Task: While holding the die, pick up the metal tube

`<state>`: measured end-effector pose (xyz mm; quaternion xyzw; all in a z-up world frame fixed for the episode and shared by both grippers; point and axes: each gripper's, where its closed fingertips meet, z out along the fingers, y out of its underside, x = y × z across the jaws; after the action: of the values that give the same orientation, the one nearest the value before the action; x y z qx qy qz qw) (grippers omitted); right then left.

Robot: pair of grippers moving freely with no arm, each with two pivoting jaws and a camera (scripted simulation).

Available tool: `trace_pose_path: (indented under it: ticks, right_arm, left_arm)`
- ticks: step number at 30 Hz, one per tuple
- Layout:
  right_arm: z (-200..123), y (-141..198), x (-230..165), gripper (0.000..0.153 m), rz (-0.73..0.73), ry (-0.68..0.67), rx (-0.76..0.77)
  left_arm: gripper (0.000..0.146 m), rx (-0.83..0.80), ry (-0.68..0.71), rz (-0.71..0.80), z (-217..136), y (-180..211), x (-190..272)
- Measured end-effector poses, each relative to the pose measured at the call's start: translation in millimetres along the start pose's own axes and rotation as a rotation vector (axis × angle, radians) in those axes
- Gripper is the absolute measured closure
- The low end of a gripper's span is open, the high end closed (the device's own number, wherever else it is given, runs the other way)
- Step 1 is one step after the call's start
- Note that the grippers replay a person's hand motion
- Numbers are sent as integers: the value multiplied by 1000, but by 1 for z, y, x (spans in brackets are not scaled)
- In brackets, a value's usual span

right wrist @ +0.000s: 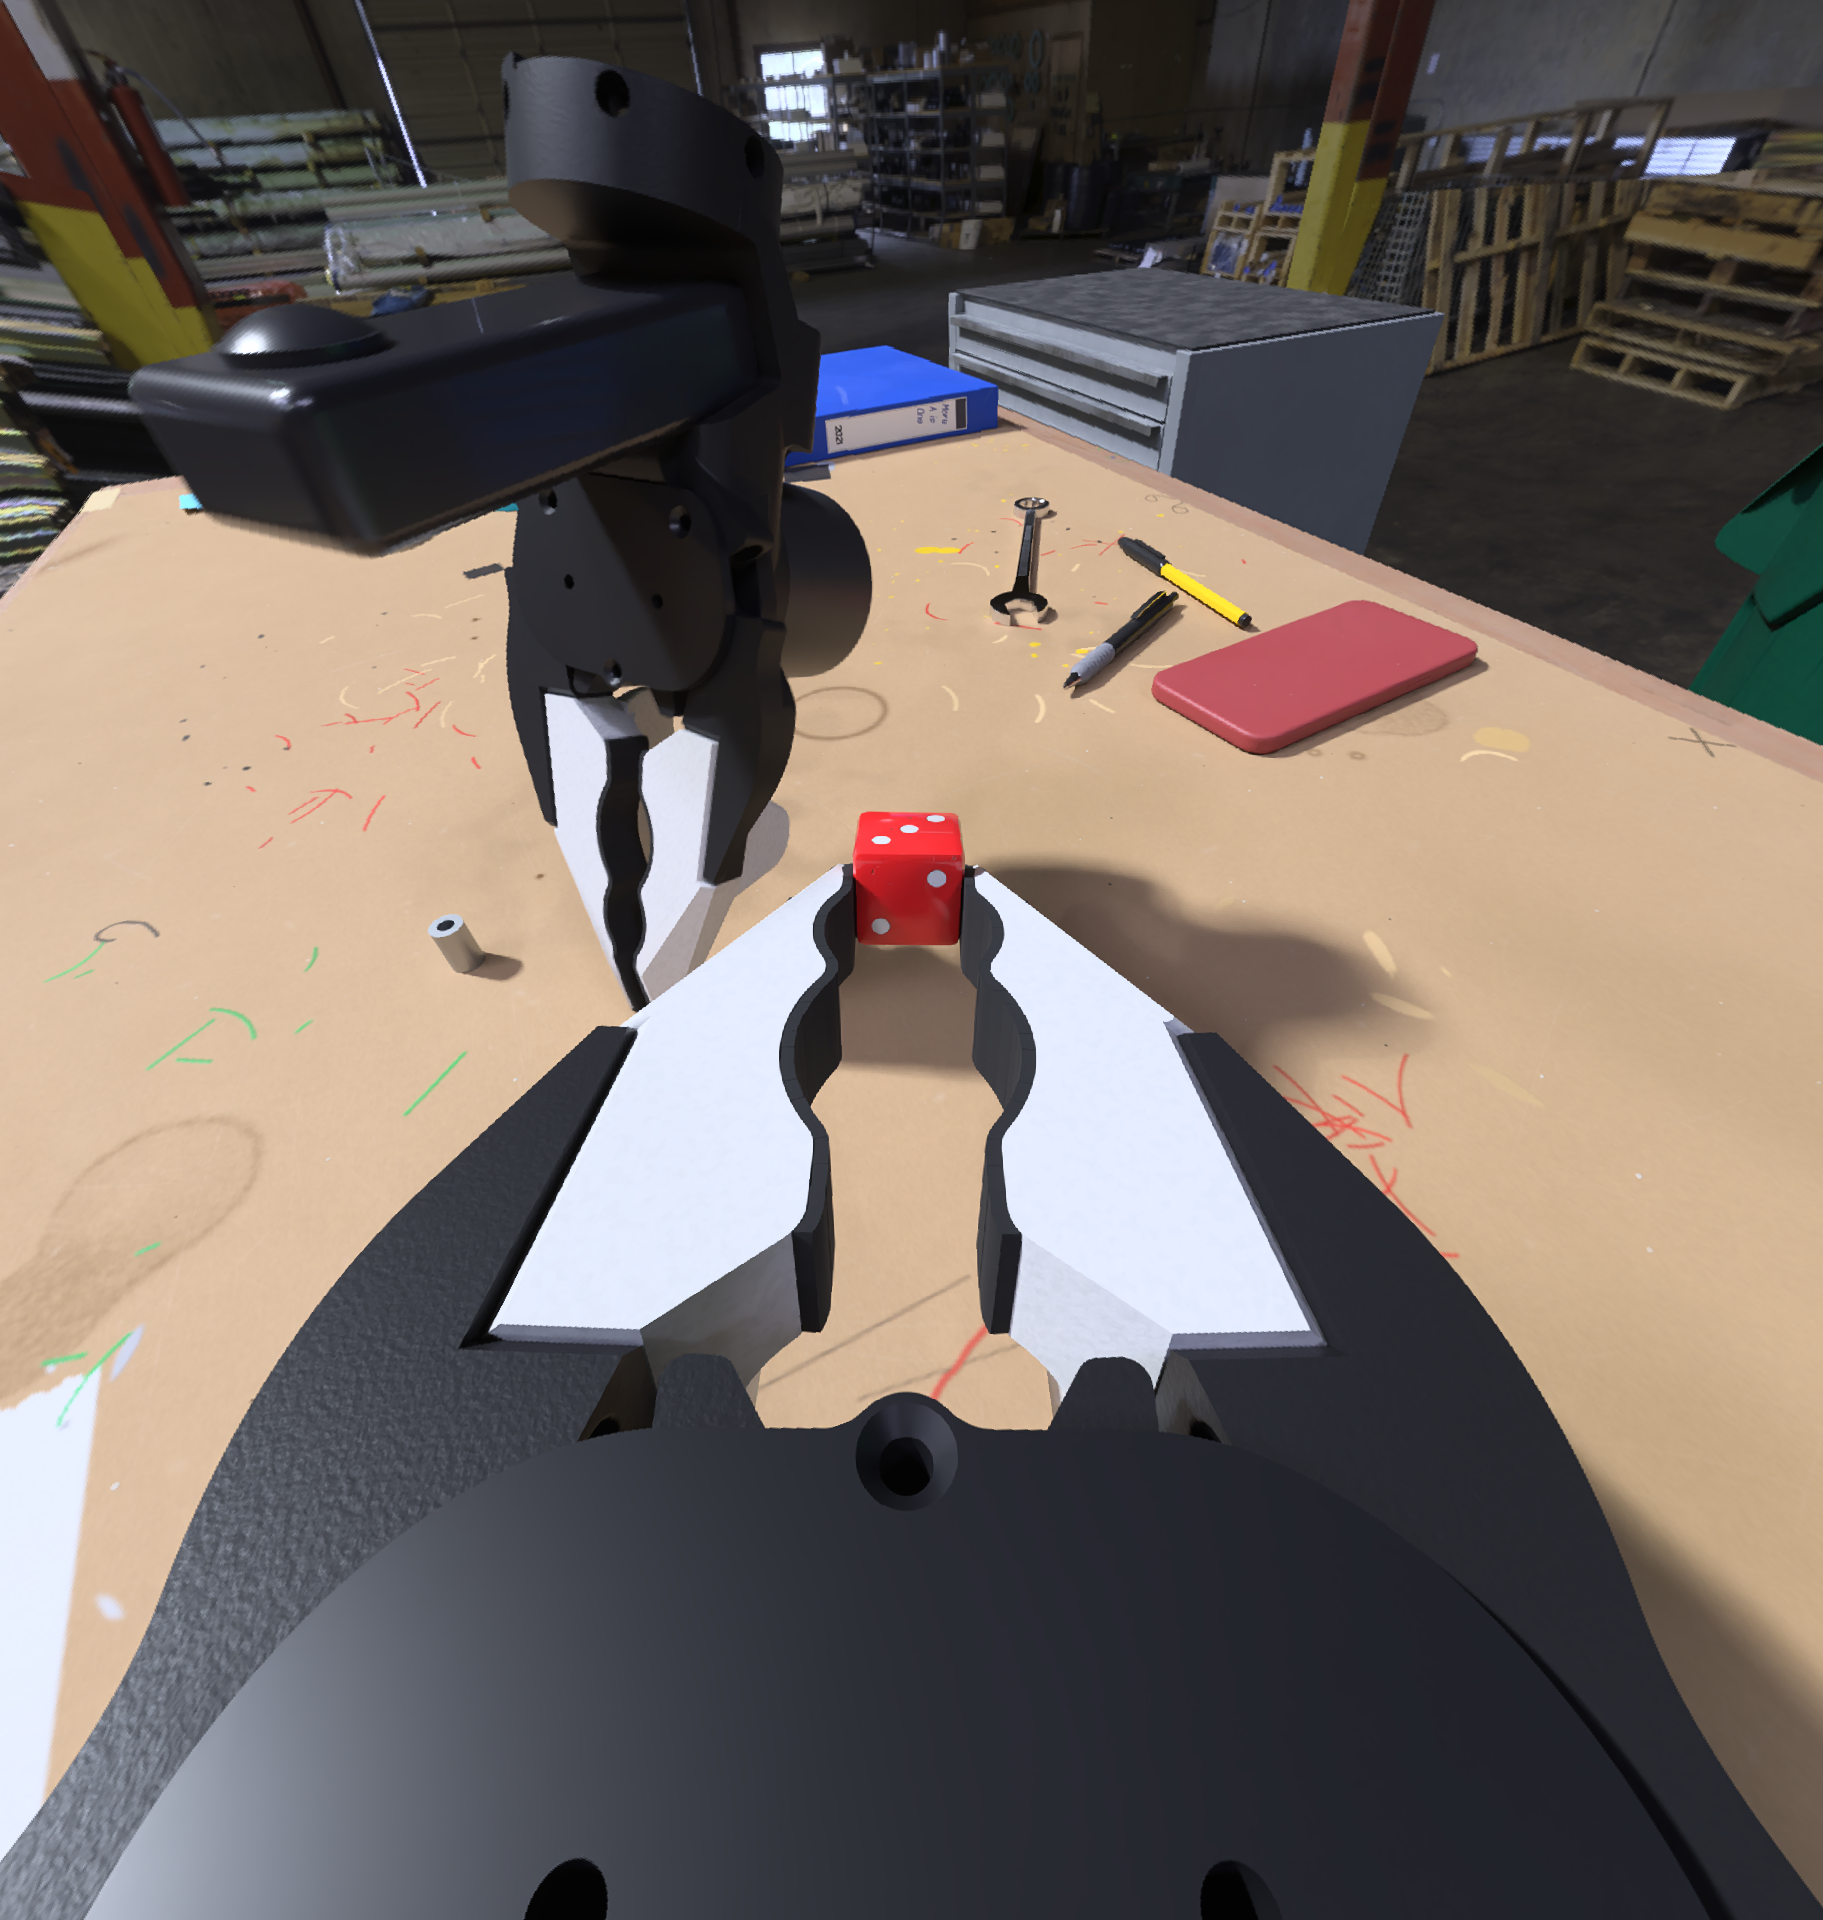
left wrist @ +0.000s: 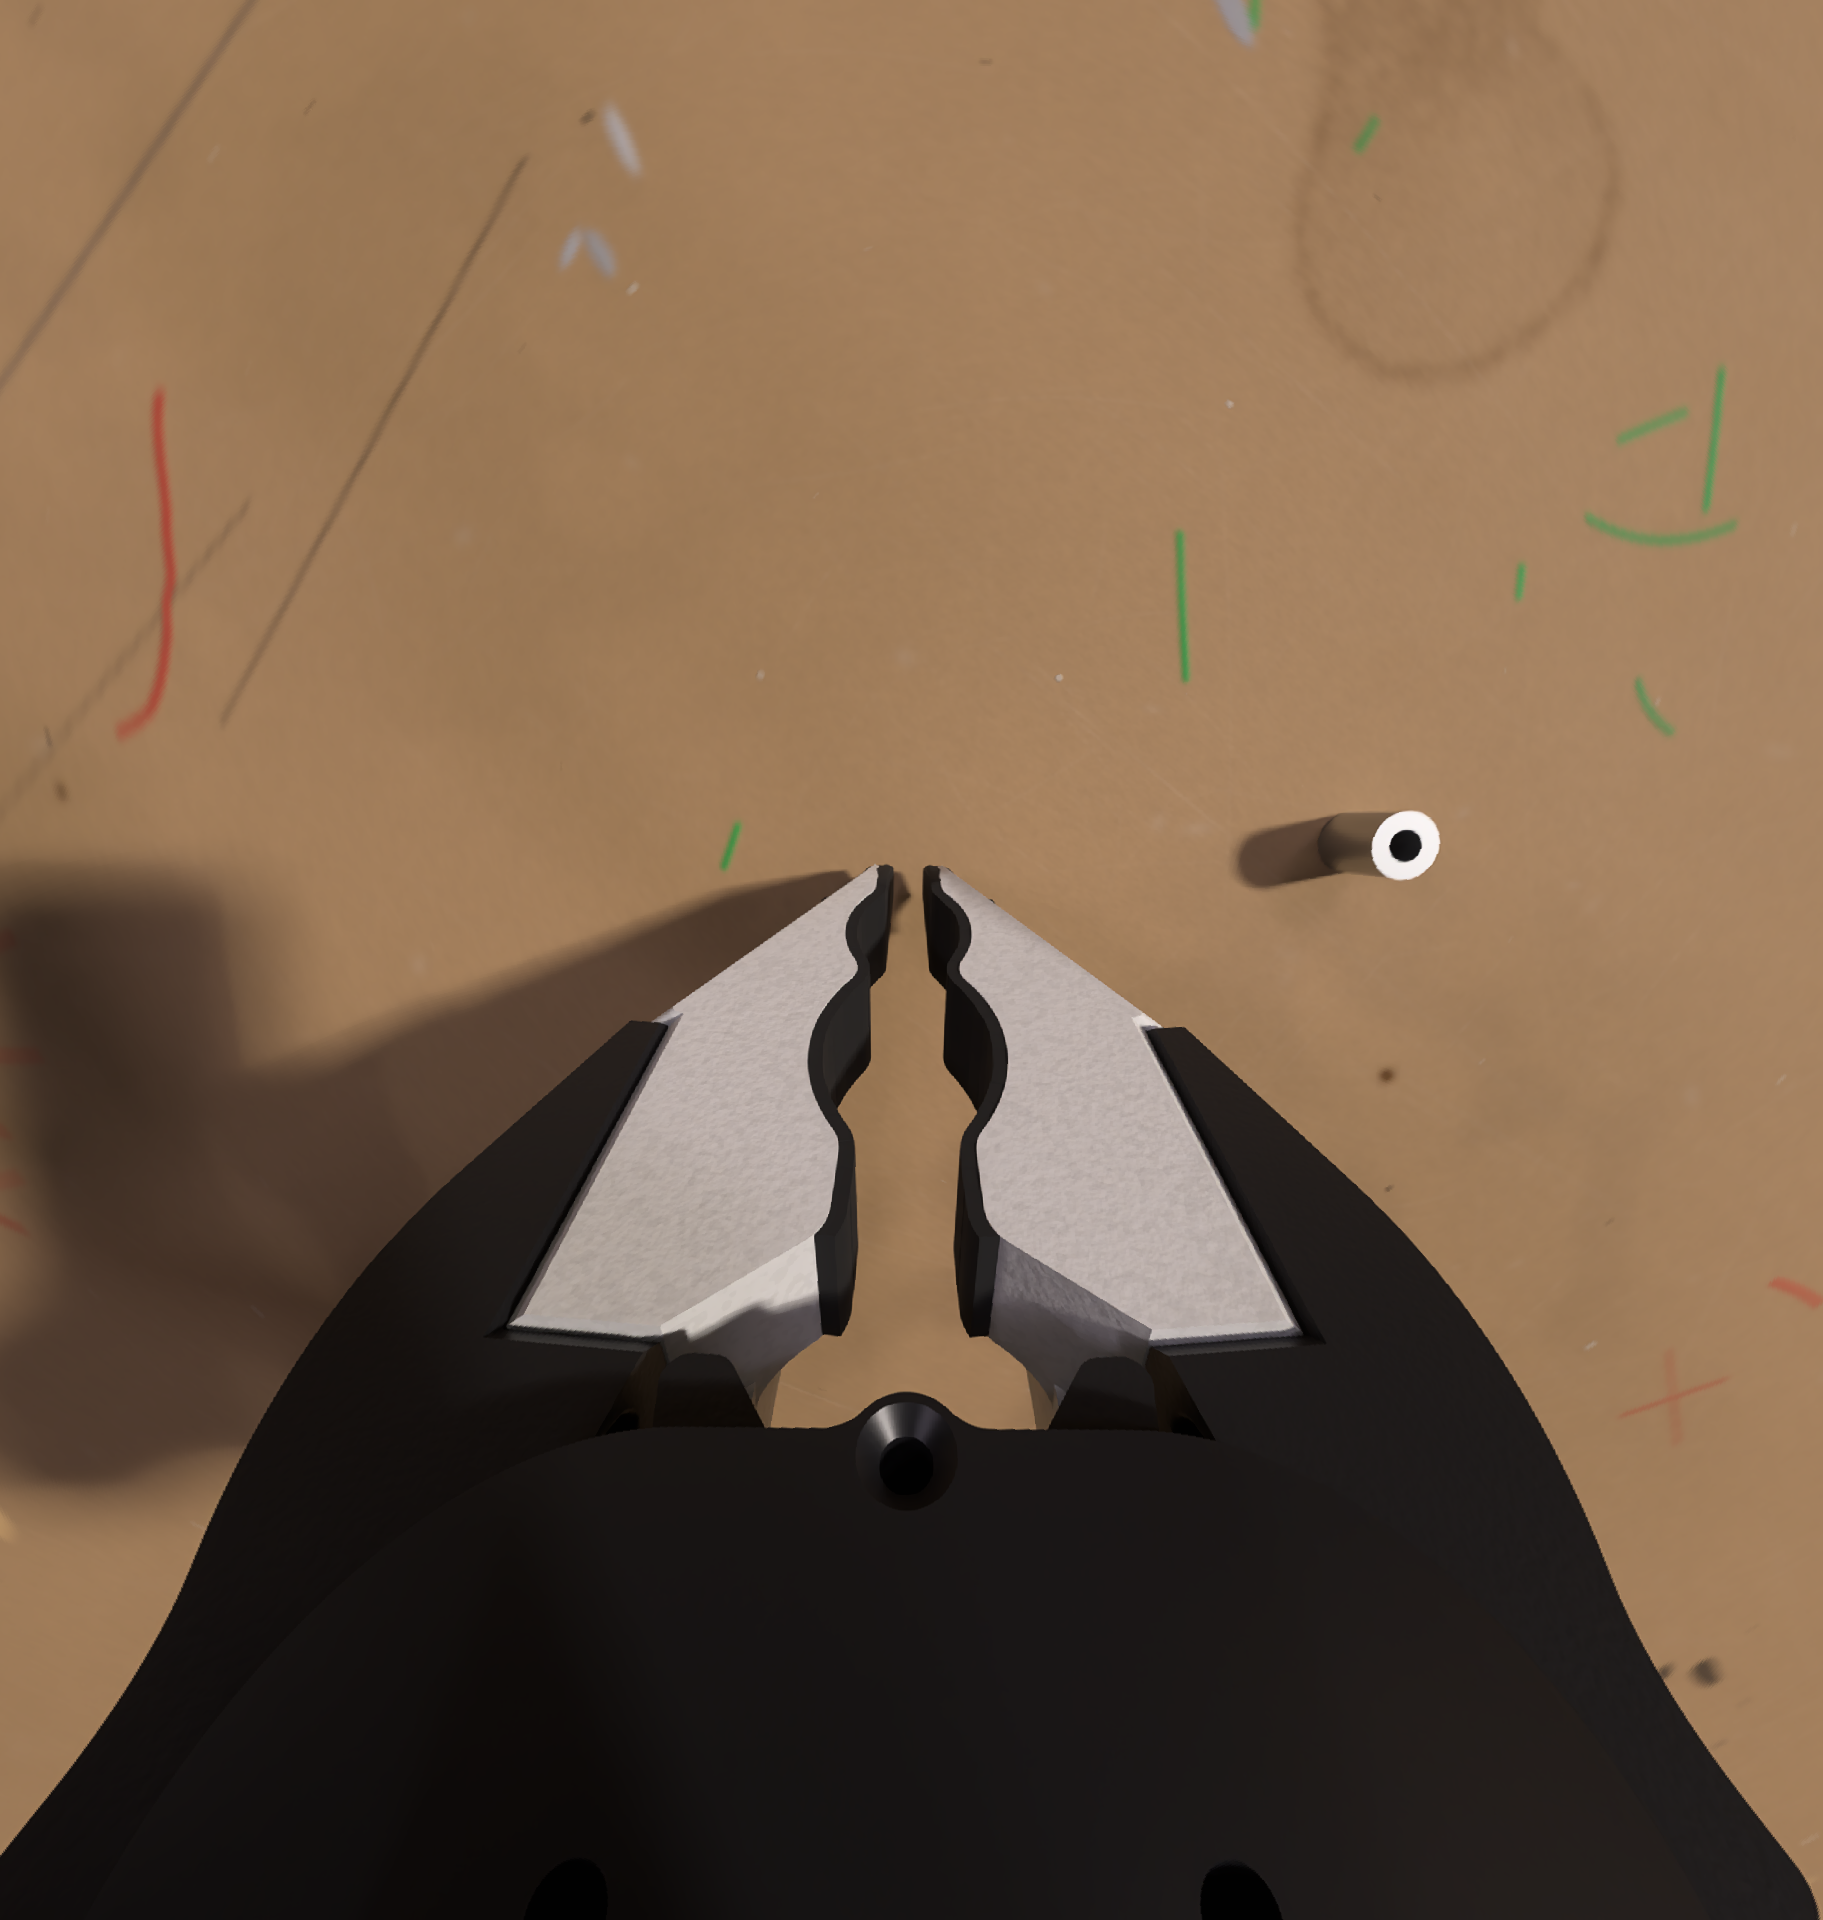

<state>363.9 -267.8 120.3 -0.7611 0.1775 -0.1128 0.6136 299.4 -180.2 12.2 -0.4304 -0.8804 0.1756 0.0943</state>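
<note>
My right gripper (right wrist: 908,883) is shut on a red die (right wrist: 908,878) with white pips, held between its fingertips above the tan table. A short metal tube (left wrist: 1390,845) stands upright on the table, seen from above, to the right of my left gripper (left wrist: 907,873). The left gripper points straight down, its fingertips nearly touching with nothing between them. In the right wrist view the left gripper (right wrist: 632,992) hangs just right of the tube (right wrist: 455,942), apart from it.
A tan tabletop (right wrist: 1302,1039) with pen marks and stains. Farther back lie a spanner (right wrist: 1026,561), a black pen (right wrist: 1120,639), a yellow pen (right wrist: 1187,582), a red flat case (right wrist: 1312,670) and a blue binder (right wrist: 896,400). A grey drawer cabinet (right wrist: 1187,364) stands beyond the table's edge.
</note>
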Motion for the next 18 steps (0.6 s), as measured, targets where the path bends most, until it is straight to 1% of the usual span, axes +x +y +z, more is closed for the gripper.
trace_pose_path:
  ticks: [2, 4, 6, 8, 11, 14, 16, 18]
  right_arm:
    - [0, 0, 0, 134, 2, -1, 2]
    - [0, -1, 0, 134, 5, -3, 5]
    - [0, 0, -1, 134, 10, -8, 4]
    - [2, 1, -2, 134, 10, -14, -2]
    - [4, 3, -5, 134, 5, -24, -11]
    - [5, 3, -8, 134, 3, -32, -15]
    - [5, 3, -8, 134, 3, -34, -16]
    - [5, 3, -9, 134, 6, -36, -16]
  left_arm:
    - [143, 28, -20, -103, -4, 4, 3]
    - [143, 63, -19, -174, -9, 7, 12]
    - [143, 76, -14, -186, -14, 12, 25]
    - [142, 81, 4, -155, -20, 17, 40]
    - [131, 66, 28, -130, -27, 23, 60]
    - [113, 39, 11, -180, -32, 29, 70]
    - [111, 28, -28, -253, -36, 34, 72]
    - [115, 13, -60, -336, -38, 39, 77]
